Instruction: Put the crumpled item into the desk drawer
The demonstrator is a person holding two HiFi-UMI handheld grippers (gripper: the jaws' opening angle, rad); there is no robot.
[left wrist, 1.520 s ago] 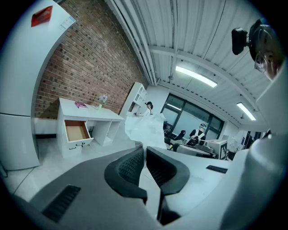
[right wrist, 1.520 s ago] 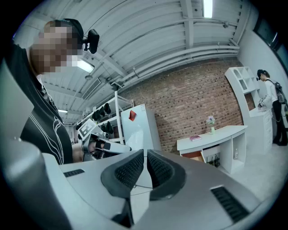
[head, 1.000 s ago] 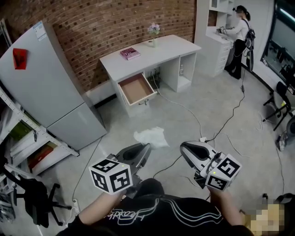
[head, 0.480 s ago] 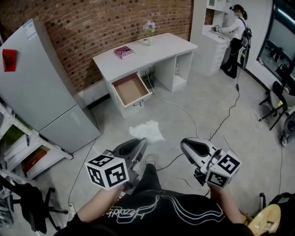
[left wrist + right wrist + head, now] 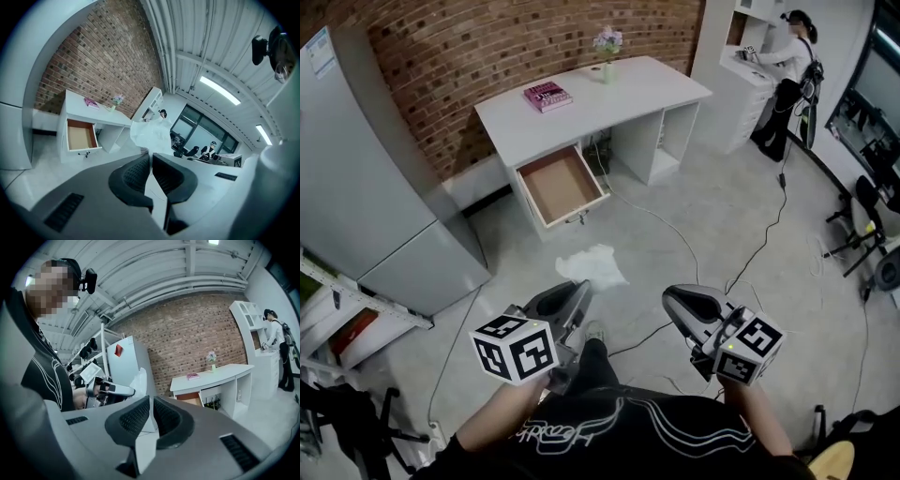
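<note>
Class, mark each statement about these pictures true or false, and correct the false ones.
1. The desk drawer stands open. True.
2. The crumpled item lies in the drawer. False: the left gripper is shut on it, out in front of the desk.
3. A pink book lies on the desk. True.
4. The right gripper grips the crumpled item. False: its jaws are shut on nothing.

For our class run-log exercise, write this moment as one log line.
crumpled item: on floor, unheld | drawer: open | left hand-held gripper: shut, empty | right hand-held gripper: shut, empty
</note>
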